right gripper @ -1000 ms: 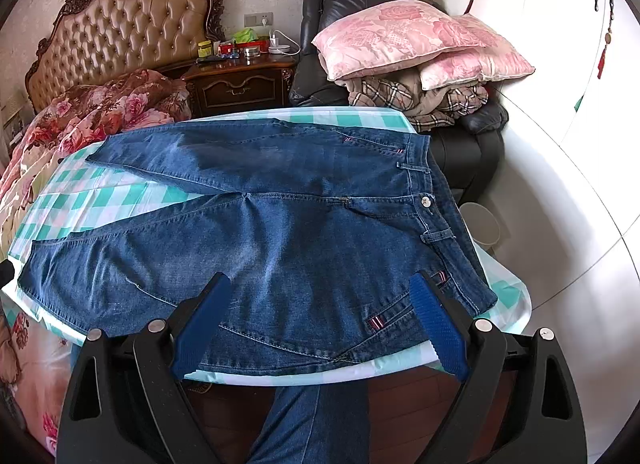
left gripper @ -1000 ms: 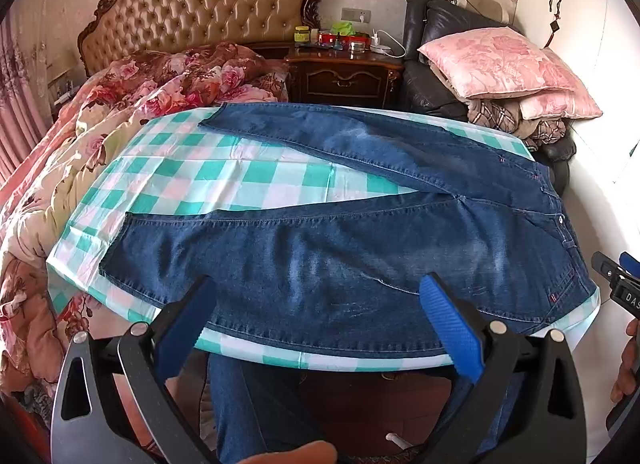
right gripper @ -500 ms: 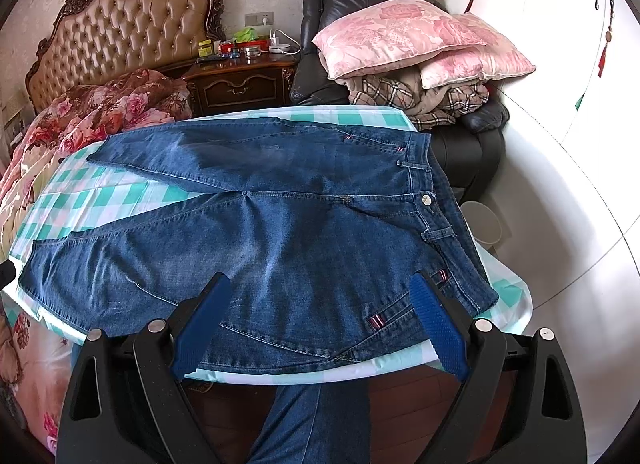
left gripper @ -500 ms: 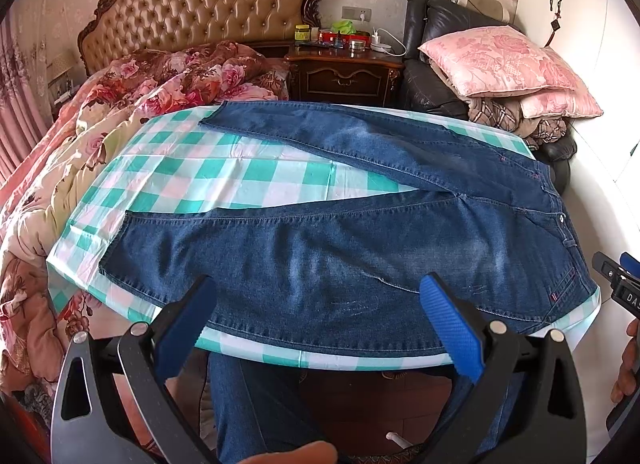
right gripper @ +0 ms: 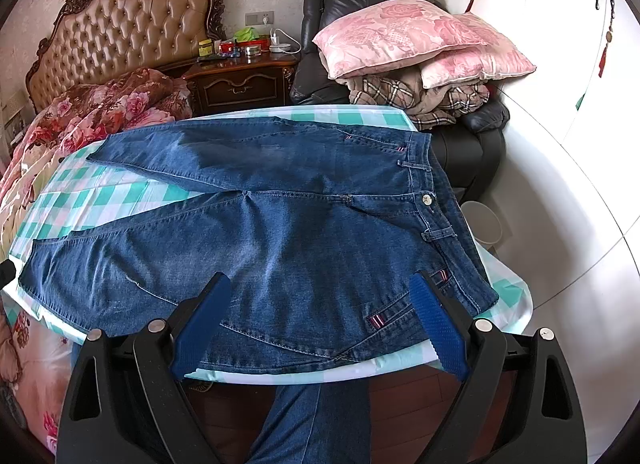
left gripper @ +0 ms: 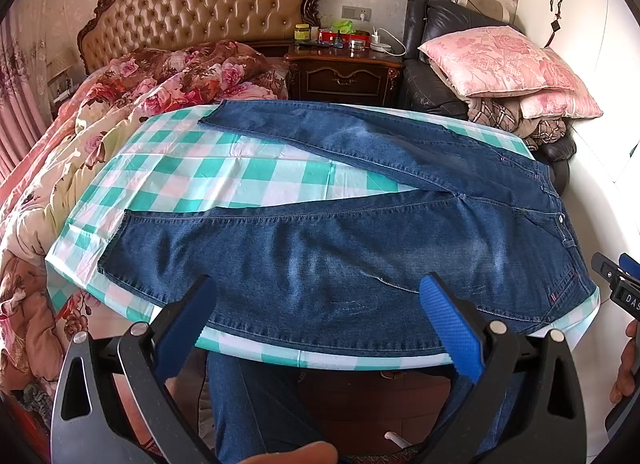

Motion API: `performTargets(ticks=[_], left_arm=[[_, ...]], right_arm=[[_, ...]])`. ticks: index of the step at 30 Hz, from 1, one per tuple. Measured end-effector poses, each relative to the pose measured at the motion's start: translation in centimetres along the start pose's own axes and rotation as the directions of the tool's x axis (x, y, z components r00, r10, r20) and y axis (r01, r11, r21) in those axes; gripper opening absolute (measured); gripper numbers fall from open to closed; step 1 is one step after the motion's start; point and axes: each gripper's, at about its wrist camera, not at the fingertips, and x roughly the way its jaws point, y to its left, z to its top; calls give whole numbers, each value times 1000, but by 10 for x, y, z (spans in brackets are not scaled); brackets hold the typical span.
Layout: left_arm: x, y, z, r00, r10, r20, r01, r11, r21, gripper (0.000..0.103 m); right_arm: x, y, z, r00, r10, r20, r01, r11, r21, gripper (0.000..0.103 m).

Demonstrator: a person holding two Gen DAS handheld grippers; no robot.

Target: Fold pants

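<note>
Blue jeans [left gripper: 360,240] lie flat on a green-and-white checked table [left gripper: 224,180], legs spread apart toward the left, waistband [right gripper: 432,200] at the right. My left gripper [left gripper: 320,304] hovers open above the near leg by the table's front edge, nothing between its blue pads. My right gripper [right gripper: 320,304] hangs open over the hip and pocket area near the waist, holding nothing. The right gripper's tip [left gripper: 618,276] shows at the right edge of the left wrist view, held by a hand.
A bed with a floral quilt [left gripper: 120,104] borders the table on the left. Behind stand a dark nightstand [left gripper: 344,72] and a black armchair [right gripper: 480,132] stacked with pink pillows [right gripper: 404,40]. A white wardrobe [right gripper: 560,64] is at the right. A person's jeans-clad legs [right gripper: 304,416] stand below the table edge.
</note>
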Motion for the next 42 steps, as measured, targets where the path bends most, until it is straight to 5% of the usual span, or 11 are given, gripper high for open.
performTargets(ticks=[42], left_arm=[[8, 3, -9, 1000, 0, -11, 0, 1000, -7, 101]], right_arm=[[2, 0, 0, 1000, 1, -3, 0, 1000, 1, 88]])
